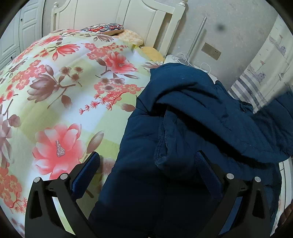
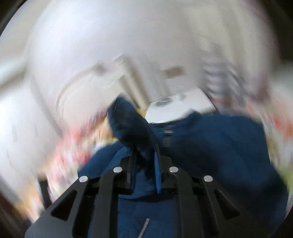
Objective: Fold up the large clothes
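Note:
A dark blue padded jacket [image 1: 192, 119] lies crumpled on the right side of a bed with a floral quilt [image 1: 64, 82]. My left gripper [image 1: 146, 157] stands wide open just above the jacket's near part, one finger over the quilt and the other over the blue cloth, with nothing pinched. In the blurred right wrist view my right gripper [image 2: 144, 152] is shut on a bunched fold of the jacket [image 2: 210, 146], which sticks up beyond the fingertips. A zipper [image 2: 144, 227] shows below the fingers.
A cream headboard [image 1: 128, 16] stands at the far end with a patterned pillow [image 1: 104, 28] before it. A white bedside stand [image 2: 179, 106] with cords sits beside the bed. A wall socket [image 1: 211, 51] and a striped curtain [image 1: 256, 78] lie to the right.

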Tool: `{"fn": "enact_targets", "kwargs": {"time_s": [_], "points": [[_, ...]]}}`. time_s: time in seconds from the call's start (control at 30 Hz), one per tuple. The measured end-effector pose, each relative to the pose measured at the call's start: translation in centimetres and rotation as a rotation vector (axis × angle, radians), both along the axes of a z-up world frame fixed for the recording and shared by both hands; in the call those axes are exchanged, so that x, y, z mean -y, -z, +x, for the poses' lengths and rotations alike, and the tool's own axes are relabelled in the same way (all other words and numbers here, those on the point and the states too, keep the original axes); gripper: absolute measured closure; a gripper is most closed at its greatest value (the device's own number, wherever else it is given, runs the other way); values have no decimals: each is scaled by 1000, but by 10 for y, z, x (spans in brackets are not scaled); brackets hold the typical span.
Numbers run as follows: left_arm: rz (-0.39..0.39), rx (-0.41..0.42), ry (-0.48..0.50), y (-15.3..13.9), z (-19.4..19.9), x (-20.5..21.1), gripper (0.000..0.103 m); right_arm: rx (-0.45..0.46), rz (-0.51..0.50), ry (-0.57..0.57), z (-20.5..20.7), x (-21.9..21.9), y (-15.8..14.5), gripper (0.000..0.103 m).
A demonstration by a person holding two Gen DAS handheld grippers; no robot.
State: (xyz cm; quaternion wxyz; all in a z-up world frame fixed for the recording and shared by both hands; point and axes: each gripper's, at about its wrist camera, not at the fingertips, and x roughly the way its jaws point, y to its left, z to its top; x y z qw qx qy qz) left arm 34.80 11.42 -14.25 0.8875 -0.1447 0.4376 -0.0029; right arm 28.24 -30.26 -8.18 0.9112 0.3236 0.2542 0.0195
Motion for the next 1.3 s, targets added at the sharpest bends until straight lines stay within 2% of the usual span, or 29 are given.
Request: {"fn": "enact_targets", "kwargs": {"time_s": [0.07,0.1,0.17,0.3,0.4,0.47,0.5,0.53,0.63,0.7,0.77,0.87,0.97,1.07,1.13,1.17,1.2,1.23,1.3], "points": [[2,-1,0,0,0,0,4,-120,91,53,2,35,31,59],[2,-1,0,0,0,1,4,-196,156,54,3,49,54,42],[1,-1,-1,0,0,0,4,-193,202,46,-2,57,67,44],[-1,0,-1,0,0,0,4,-163,150,5,1,45,60,42],[-2,0,-1,0,1,1,4,-179,106,-9,11,39,59,42],[1,-1,-1,0,1,1,4,-178,92,-6,13,38,60,52],[0,-1,-1,0,1,1,4,-176,73,-11,14,37,59,73],[-2,0,-1,0,0,0,4,-152,66,-7,10,37,57,86],[-4,1,-2,0,0,0,4,-32,31,7,-13,32,32,93],[-4,0,-2,1,0,1,4,-6,1,19,-29,29,14,93],[-2,0,-2,1,1,1,4,-20,-4,37,-40,32,9,93],[-2,-1,-1,1,1,1,4,-109,18,61,-42,40,29,93],[-6,1,-2,1,1,0,4,-217,73,71,-39,45,65,93],[-10,2,-3,1,1,0,4,-252,77,90,-43,46,63,86],[-10,2,-3,1,1,0,4,-241,23,157,-55,48,44,68],[-9,2,-3,1,1,0,4,-225,-8,187,-60,47,36,63],[-9,1,-3,1,1,0,4,-188,-87,237,-65,45,18,55],[-7,1,-4,1,1,0,4,-156,-144,245,-64,41,5,55],[-1,-2,-4,1,1,1,4,-119,-238,192,-50,29,-16,55]]}}
